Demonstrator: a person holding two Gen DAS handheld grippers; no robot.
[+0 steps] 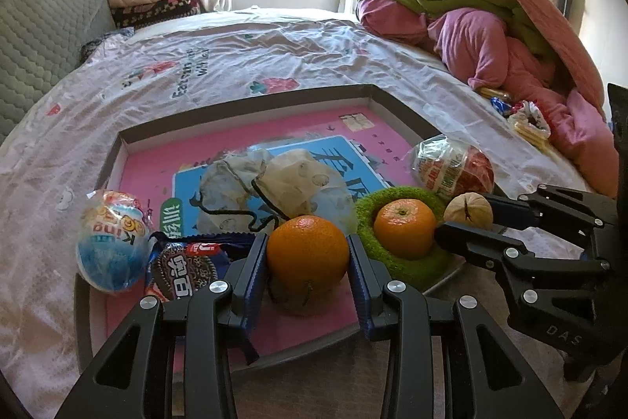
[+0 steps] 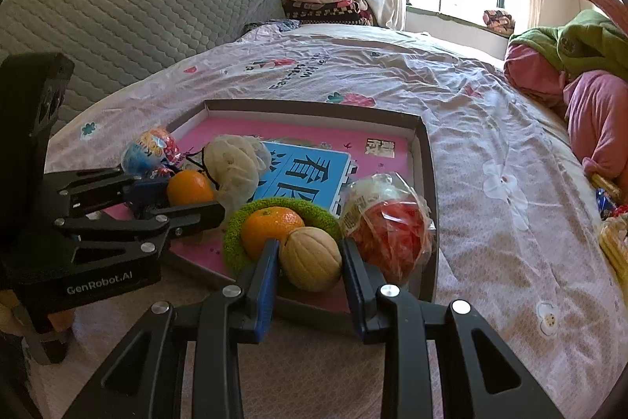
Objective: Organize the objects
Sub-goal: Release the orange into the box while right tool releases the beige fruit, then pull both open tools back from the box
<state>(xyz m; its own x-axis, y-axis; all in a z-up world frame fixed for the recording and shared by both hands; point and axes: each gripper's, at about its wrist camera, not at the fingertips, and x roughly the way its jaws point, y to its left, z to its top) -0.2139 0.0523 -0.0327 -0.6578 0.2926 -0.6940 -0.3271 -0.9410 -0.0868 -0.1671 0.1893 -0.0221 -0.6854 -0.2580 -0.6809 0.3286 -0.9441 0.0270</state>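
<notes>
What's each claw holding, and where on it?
Left claw: round orange fruit, pinched at its opposite sides. Right claw: tan ridged walnut-like ball, also at its sides.

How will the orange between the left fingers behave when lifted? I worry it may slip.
The orange looks round and firm, so it should keep its shape in the left gripper. Its glossy, curved peel meets the flat fingers only along narrow patches, so it might twist or slide. If released on the flat tray, it would probably roll.

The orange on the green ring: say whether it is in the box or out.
In. The orange sits on the green ring, inside the box.
</notes>
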